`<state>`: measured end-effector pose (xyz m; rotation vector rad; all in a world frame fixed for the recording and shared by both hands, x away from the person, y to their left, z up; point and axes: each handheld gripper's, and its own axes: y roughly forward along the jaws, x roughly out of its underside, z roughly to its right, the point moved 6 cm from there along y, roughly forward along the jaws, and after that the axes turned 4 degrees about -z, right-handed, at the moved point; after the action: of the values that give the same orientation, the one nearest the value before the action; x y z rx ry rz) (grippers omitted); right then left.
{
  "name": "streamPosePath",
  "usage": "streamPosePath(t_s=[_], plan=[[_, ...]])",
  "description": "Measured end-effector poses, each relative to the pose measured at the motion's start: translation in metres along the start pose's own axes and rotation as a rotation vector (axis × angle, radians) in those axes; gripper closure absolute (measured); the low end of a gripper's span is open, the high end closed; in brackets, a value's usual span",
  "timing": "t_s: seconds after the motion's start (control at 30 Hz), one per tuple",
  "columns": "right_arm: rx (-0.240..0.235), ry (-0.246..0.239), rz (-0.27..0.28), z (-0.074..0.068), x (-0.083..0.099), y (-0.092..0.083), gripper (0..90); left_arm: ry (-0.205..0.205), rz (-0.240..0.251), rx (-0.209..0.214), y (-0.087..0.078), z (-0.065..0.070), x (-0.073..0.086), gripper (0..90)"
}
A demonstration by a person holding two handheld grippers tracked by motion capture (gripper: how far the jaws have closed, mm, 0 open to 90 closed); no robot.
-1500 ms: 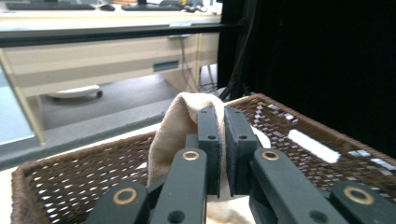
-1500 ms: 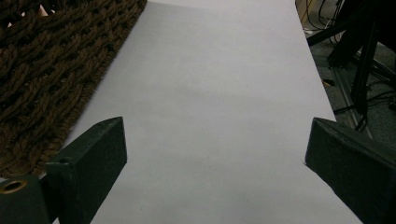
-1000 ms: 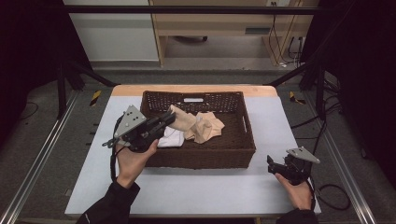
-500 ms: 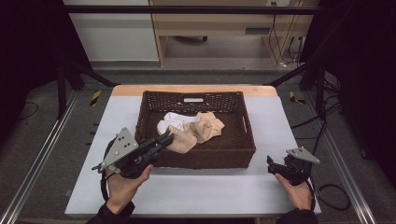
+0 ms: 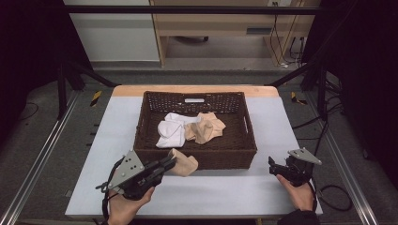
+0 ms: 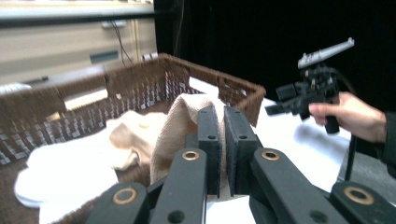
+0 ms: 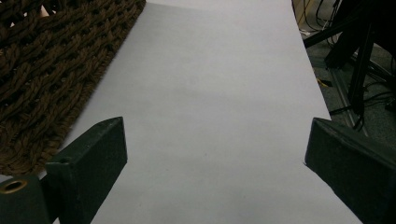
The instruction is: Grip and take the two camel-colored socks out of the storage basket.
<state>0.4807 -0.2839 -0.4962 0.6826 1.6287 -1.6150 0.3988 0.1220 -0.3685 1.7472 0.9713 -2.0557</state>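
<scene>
A dark brown wicker basket (image 5: 195,157) stands mid-table with a white sock (image 5: 169,130) and a crumpled beige sock (image 5: 206,129) inside. My left gripper (image 5: 170,162) is shut on another beige sock (image 5: 184,164), which hangs just outside the basket's front wall. In the left gripper view the jaws (image 6: 223,119) pinch that beige sock (image 6: 180,121) above the basket rim (image 6: 243,91). My right gripper (image 5: 274,166) rests low at the table's front right with its jaws wide apart. In the right gripper view it (image 7: 215,128) holds nothing and faces bare table beside the basket wall (image 7: 46,70).
The grey table top (image 5: 117,122) has free strips left, right and in front of the basket. Black frame posts (image 5: 61,79) and floor cables (image 5: 328,122) flank the table. A wooden bench (image 5: 211,23) stands behind.
My left gripper has moved toward the near edge and down, carrying the beige sock out over the basket's front wall. The right gripper has stayed put.
</scene>
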Motion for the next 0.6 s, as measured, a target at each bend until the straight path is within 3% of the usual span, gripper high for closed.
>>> streamPosePath(t_s=[0.2,0.4,0.6], plan=[[0.001,-0.006,-0.004,0.0,0.001,0.001,5.9,-0.03,-0.047,0.03,0.01,0.004,0.026,85.7],[-0.002,-0.003,-0.002,0.0,0.001,0.0,6.0,-0.036,-0.097,0.035,0.018,0.006,0.041,85.6],[-0.001,-0.014,-0.009,-0.002,0.002,0.001,6.1,-0.049,-0.173,0.042,0.031,0.005,0.064,85.6]])
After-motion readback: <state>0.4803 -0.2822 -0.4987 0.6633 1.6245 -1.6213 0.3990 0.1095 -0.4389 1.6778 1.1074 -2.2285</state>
